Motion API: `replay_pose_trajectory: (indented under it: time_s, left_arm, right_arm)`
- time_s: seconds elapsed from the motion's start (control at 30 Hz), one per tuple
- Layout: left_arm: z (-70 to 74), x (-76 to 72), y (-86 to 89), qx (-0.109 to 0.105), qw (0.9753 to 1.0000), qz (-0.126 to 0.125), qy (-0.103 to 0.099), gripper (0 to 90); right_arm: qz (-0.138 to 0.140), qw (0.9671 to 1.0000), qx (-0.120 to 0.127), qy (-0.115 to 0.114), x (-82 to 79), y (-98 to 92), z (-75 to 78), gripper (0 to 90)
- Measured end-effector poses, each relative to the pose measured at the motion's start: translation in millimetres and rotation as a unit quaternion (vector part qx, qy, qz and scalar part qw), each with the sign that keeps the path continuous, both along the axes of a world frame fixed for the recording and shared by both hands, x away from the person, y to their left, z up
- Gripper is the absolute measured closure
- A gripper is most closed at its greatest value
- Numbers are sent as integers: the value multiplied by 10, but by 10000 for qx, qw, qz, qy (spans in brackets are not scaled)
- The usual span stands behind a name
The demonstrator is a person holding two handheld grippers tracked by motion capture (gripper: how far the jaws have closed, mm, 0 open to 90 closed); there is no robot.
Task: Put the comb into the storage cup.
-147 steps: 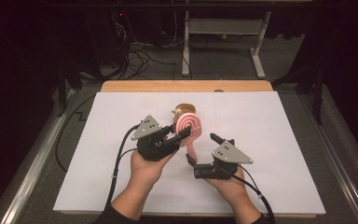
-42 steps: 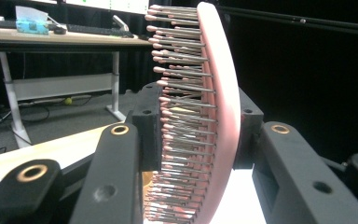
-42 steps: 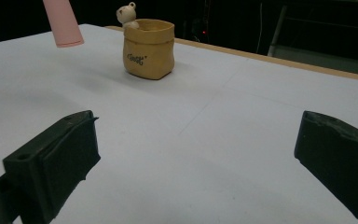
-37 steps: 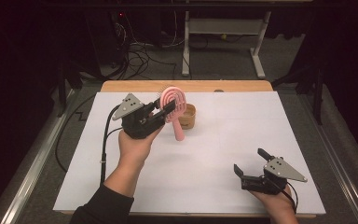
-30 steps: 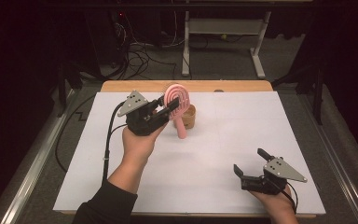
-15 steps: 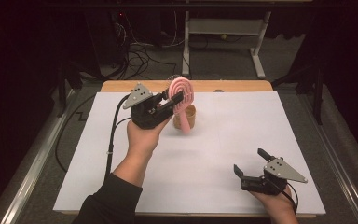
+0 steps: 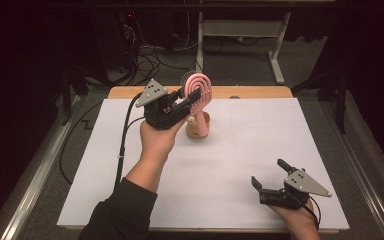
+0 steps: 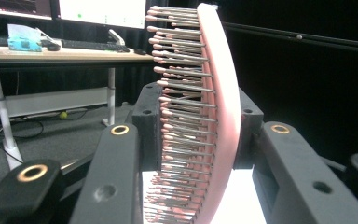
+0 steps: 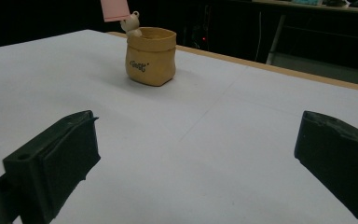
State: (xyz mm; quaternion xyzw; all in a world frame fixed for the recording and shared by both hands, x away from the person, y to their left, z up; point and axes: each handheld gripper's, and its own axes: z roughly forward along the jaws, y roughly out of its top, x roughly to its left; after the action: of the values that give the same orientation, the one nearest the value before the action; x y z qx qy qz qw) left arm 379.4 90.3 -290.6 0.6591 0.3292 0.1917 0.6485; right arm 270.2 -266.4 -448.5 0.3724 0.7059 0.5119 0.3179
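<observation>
Fingers of left gripper (image 7: 189, 98) clenched on pink bristled hairbrush (image 7: 199, 95), handle down over tan sack-shaped pot (image 9: 150, 56) | right gripper (image 7: 273, 179) spread wide, empty, near table's front edge

1. Brush (image 7: 199, 92): pink, oval head with pink-tipped metal pins, held upright, handle pointing down just above the pot.
2. Pot (image 7: 198, 126): small tan sack-shaped holder, upright, a tiny bear figure at its rim.
</observation>
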Motion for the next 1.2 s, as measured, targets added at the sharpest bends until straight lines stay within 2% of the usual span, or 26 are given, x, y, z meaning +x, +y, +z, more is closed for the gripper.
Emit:
replay_pose_trajectory:
  time_s: [0.23,0.4,0.57,0.67,0.93,1.2]
  left_arm:
    - [81,55,-3,2,9999,30,-108,630]
    - [99,98,-34,8,9998,52,-175,630]
    - [71,163,-78,-8,9998,106,-154,630]
    - [63,205,-89,-23,9998,141,-145,630]
    - [77,306,-90,-26,9996,240,-129,630]
    - [-1,426,-109,6,9994,332,-39,630]
  right_arm:
    - [-20,10000,22,31,2,3,-4,1]
    - [-3,10000,49,-42,-4,9,9,1]
    - [-2,10000,54,-16,0,5,8,1]
    - [-5,9999,129,-67,-4,-1,23,1]
    - [-15,9998,144,-138,-3,-5,34,1]
    - [-11,9998,167,-116,-6,-6,39,2]
